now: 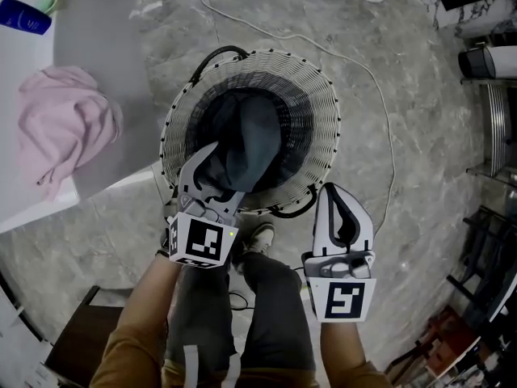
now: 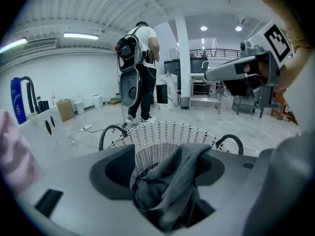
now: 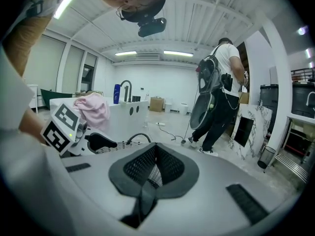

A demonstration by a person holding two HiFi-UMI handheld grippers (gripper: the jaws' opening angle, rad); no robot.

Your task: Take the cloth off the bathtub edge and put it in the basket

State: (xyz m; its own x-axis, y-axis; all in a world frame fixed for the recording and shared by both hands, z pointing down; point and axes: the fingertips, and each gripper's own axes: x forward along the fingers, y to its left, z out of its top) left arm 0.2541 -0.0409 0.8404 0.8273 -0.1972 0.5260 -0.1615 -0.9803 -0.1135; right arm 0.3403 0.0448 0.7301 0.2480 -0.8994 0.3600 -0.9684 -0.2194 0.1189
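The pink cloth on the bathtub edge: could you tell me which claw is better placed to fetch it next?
The left claw: it hangs over the basket on the side nearest the pink cloth, jaws apart around the grey cloth; the right claw is farther away, shut.

Basket (image 1: 323,111) was white wicker weave with a dark inner lining and black handles. Cloth (image 1: 246,140) in it was plain dark slate grey. Second cloth (image 1: 65,124) on the bathtub edge (image 1: 97,23) was pale pink and unpatterned; the tub showed white to pale grey. Bottle (image 1: 24,16) was deep blue. Floor (image 1: 404,95) was grey marble with lighter veining, crossed by a white cable (image 1: 393,156). Left gripper (image 1: 218,172) and right gripper (image 1: 335,196) were pale grey with black pads, their cubes carrying black-and-white square markers. Sleeves (image 1: 137,330) were tan, trousers (image 1: 275,314) dark grey.
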